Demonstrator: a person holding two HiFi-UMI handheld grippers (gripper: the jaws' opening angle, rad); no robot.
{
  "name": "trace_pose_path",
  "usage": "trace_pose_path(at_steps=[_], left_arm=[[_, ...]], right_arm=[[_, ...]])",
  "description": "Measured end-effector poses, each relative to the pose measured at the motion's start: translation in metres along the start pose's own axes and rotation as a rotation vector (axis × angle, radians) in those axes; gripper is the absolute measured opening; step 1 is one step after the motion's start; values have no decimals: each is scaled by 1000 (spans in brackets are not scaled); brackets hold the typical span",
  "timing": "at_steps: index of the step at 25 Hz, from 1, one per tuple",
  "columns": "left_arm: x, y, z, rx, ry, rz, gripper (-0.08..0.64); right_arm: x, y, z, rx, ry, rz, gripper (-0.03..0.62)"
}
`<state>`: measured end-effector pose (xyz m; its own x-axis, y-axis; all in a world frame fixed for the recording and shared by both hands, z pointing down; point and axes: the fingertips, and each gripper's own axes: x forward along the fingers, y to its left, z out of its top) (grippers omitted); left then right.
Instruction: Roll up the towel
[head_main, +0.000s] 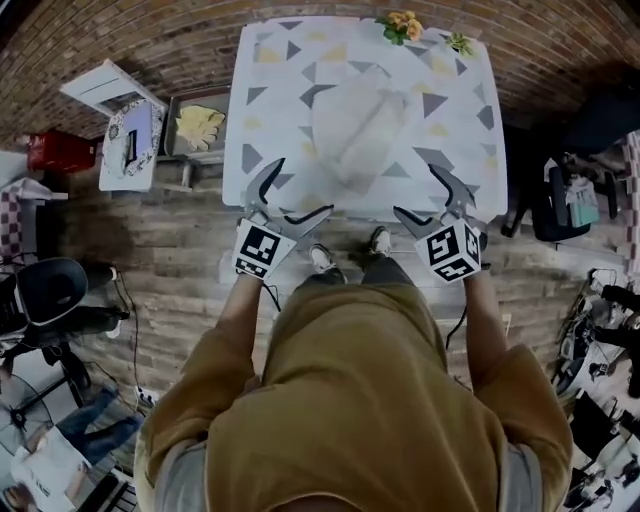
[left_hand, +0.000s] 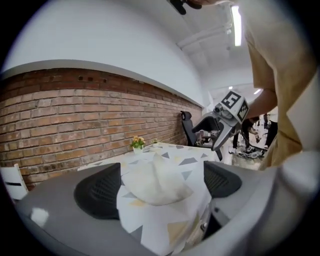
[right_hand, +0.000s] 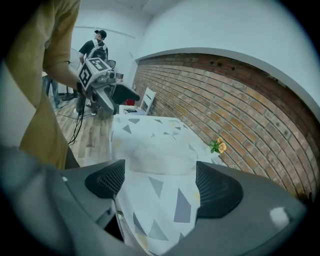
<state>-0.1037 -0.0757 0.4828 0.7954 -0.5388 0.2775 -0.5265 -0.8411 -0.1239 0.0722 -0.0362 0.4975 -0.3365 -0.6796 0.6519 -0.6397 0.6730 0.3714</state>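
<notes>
Rough red brick wall is backing a square table draped in white cloth with grey and yellow triangles. A soft, rumpled white towel is lying at its middle. The left gripper and right gripper are hovering by the near edge, jaws spread wide, gripping nothing.

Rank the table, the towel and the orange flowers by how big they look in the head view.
1. table, largest
2. towel, lying on it
3. orange flowers, smallest, at the table's far edge
All sit on the same tabletop, so nearness hardly skews this.
</notes>
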Motion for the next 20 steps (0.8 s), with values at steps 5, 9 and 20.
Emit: trace_pose_path(at_steps=[5,9,20], left_arm=[[28,-15,-19,105,76,-67,494],[49,-25,-47,159,200,-128,387],[96,-60,-109,344,507,-277,287]], right_arm=[[25,8,-20,-160,55,66,425],[52,19,-26,-230,66,150,364],[129,54,-49,-588,158,370,253]])
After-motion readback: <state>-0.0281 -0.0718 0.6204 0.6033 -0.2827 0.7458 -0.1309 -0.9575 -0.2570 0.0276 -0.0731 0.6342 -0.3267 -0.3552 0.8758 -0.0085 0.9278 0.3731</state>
